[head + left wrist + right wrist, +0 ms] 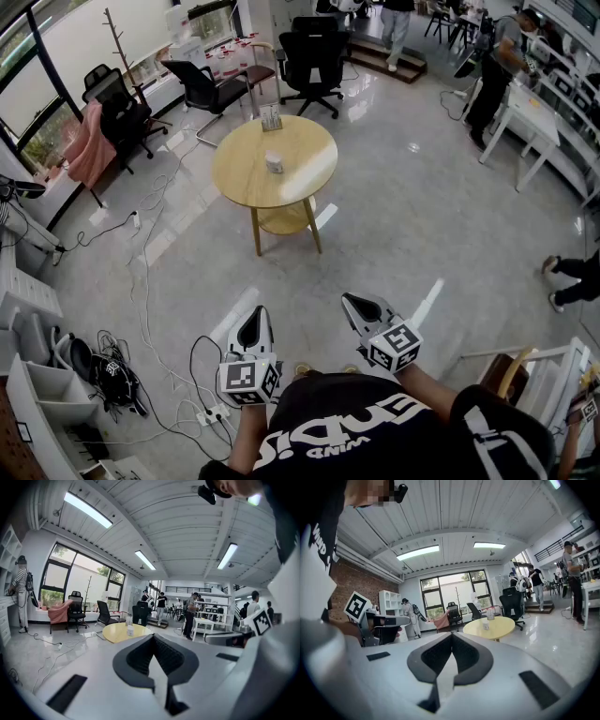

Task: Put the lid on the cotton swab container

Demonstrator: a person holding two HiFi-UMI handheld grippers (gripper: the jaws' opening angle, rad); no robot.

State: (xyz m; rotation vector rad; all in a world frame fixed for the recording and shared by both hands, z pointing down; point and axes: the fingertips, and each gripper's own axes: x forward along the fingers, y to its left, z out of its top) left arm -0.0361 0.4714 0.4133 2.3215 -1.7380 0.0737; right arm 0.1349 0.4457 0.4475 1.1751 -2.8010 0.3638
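A small white container stands near the middle of a round yellow table. A clear upright item sits at the table's far edge. No lid can be made out at this distance. Both grippers are held low, close to the person's body and far short of the table. The left gripper has its jaws together with nothing between them, and so does the right gripper. In the left gripper view the container shows on the table beyond the shut gripper. The right gripper view shows the container past its shut gripper.
Black office chairs stand behind the table, another at the left with a pink cloth. Cables and a power strip lie on the floor at the left. White shelving is at the lower left, white desks and people at the right.
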